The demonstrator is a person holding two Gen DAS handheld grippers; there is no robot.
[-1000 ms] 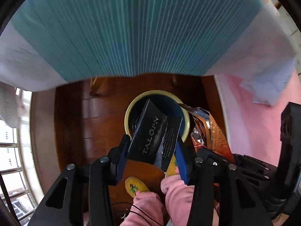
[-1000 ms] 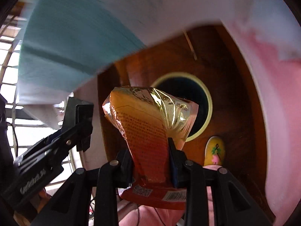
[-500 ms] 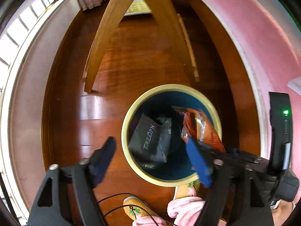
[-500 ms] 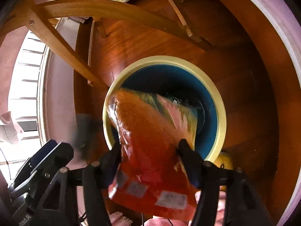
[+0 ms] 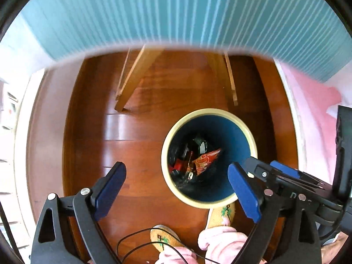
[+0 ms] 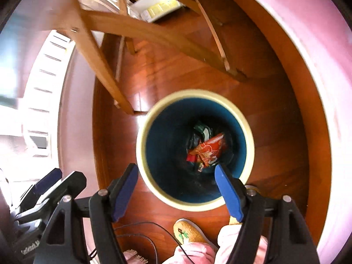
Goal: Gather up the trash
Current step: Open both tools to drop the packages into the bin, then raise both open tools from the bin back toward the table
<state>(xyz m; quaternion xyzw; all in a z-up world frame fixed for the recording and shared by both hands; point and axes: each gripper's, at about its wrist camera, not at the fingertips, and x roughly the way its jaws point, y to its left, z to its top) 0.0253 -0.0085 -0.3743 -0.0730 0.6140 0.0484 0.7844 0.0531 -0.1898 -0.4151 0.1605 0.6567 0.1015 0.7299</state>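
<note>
A round bin with a cream rim and dark blue inside stands on the wooden floor below both grippers. At its bottom lie an orange snack bag and a dark wrapper. My left gripper hangs above the bin's near left side, its jaws still opening with nothing between them. My right gripper hovers over the near rim, its jaws also opening and empty. The right gripper's body shows at the right of the left wrist view.
Wooden table legs stand on the floor beyond the bin. A teal and white cloth hangs overhead in the left wrist view. Pink wall runs on the right. The person's slippers and pink trouser legs sit below.
Both grippers opened and dropped their loads: the dark wrapper and the orange bag fell to the bottom of the bin. Both hands sank towards it.
</note>
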